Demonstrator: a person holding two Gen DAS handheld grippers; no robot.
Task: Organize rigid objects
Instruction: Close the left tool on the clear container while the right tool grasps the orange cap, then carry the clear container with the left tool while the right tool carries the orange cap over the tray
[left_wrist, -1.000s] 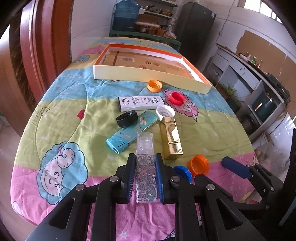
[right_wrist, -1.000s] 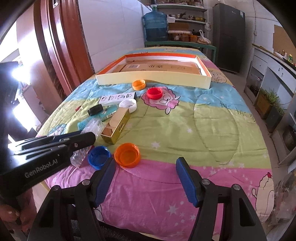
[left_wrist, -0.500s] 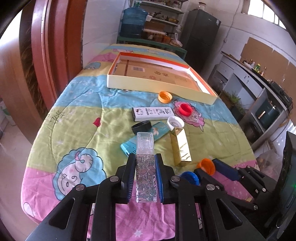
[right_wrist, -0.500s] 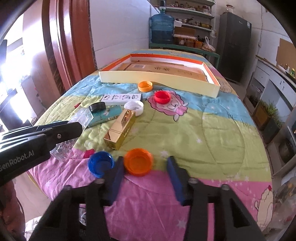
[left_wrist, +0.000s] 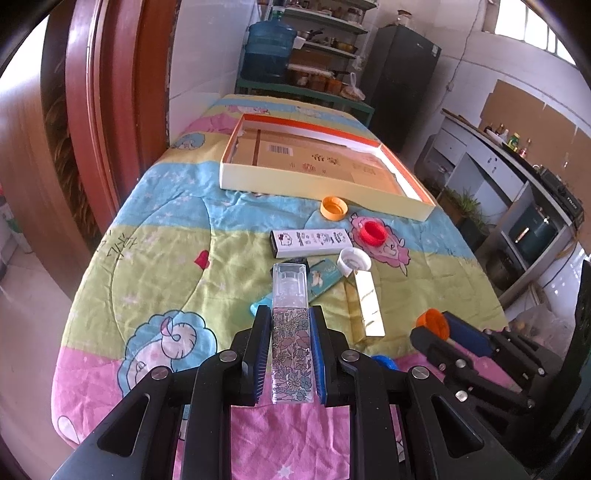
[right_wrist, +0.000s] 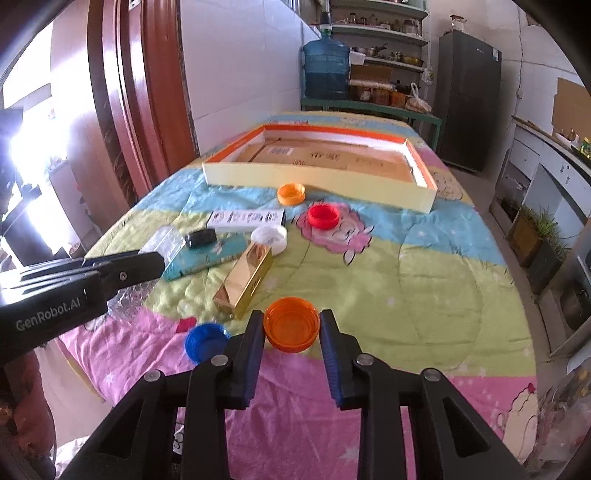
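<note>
My left gripper (left_wrist: 290, 314) is shut on a clear bottle with a flower print (left_wrist: 290, 354), held above the near end of the table with its cap pointing away. From the right wrist view that gripper (right_wrist: 147, 258) comes in from the left. My right gripper (right_wrist: 291, 314) is closing its jaws around an upturned orange cap (right_wrist: 291, 325) on the pink strip of the cloth, and both pads touch its sides. A shallow cream and orange box (right_wrist: 314, 181) with cardboard inside lies at the far end.
A gold box (right_wrist: 245, 280), a blue cap (right_wrist: 205, 341), a white cap (right_wrist: 269, 236), a red cap (right_wrist: 323, 216), a small orange cap (right_wrist: 291, 194), a white carton (right_wrist: 245, 219), a teal box (right_wrist: 207, 254) and a black cap (right_wrist: 199, 238) lie on the cloth. A wooden door stands at the left.
The right jaws went from wide apart to close around the orange cap. The left gripper kept its hold on the bottle.
</note>
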